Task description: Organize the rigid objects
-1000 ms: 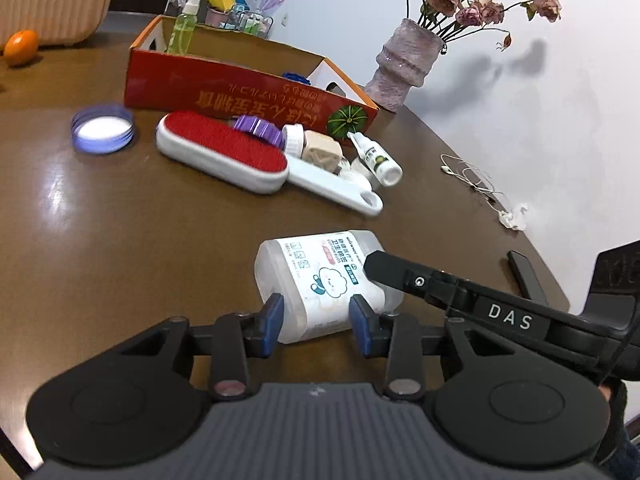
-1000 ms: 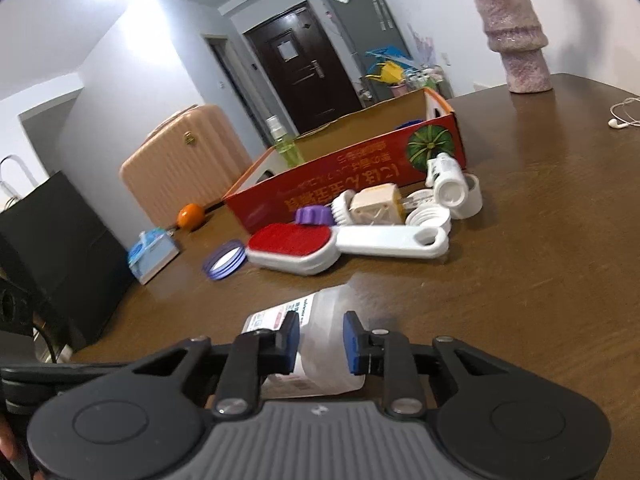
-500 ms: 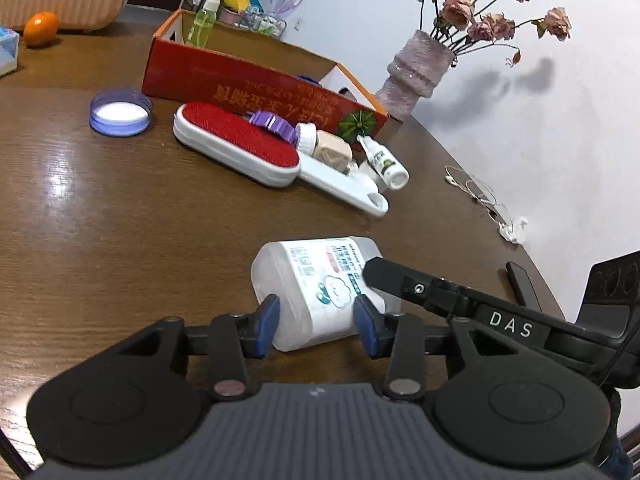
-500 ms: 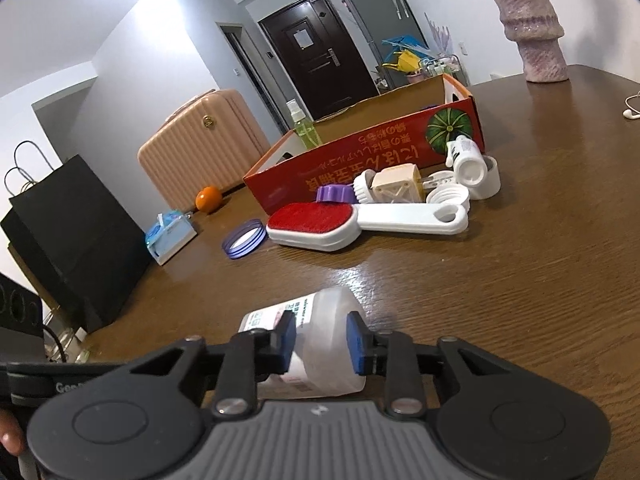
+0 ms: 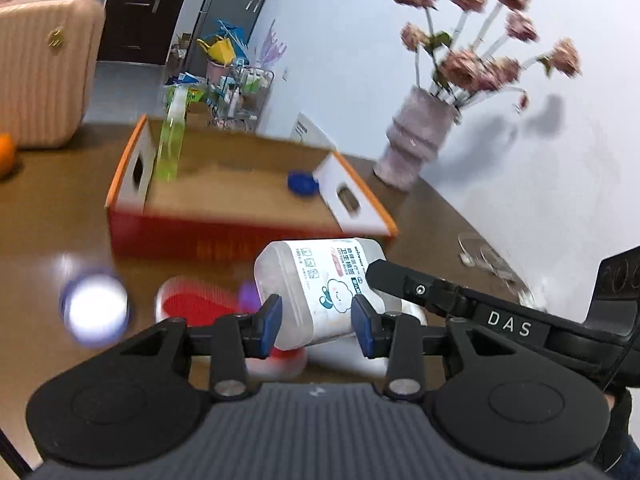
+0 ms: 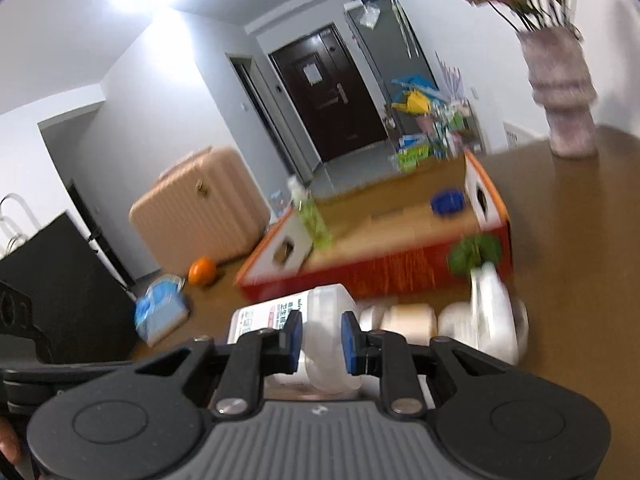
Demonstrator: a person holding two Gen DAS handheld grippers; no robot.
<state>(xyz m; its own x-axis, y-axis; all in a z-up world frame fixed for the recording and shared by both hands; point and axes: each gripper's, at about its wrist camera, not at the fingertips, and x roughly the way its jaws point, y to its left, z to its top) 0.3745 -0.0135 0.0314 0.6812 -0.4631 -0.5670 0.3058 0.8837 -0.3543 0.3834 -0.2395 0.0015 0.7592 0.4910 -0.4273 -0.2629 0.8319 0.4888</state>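
While the brown table (image 5: 52, 216) carried the clutter, the red cardboard box (image 5: 224, 236) stood open beyond it, with a green spray bottle (image 5: 171, 148) upright at one end and a blue cap (image 5: 301, 182) on its floor. Before the box, raised clear of the tabletop, hung the translucent cotton-swab jar (image 5: 320, 280), lying on its side and held from both ends. The left gripper (image 5: 316, 322) had its blue pads pressed on the wider base end, jaws partly open around it; the right gripper (image 6: 320, 340) clamped the narrower lid end, jaws nearly closed. Beneath lay the red lint brush (image 5: 196, 304) and, to the left, a blurred purple-rimmed lid (image 5: 94, 306).

The jar looked light and stiff, a thin plastic shell with loose contents, so it probably needed little force. Its smooth wall seemed slippery, and hard squeezing might dent it or pop the lid. The flat sides near the base appeared the safest hold, with the lid end only steadied
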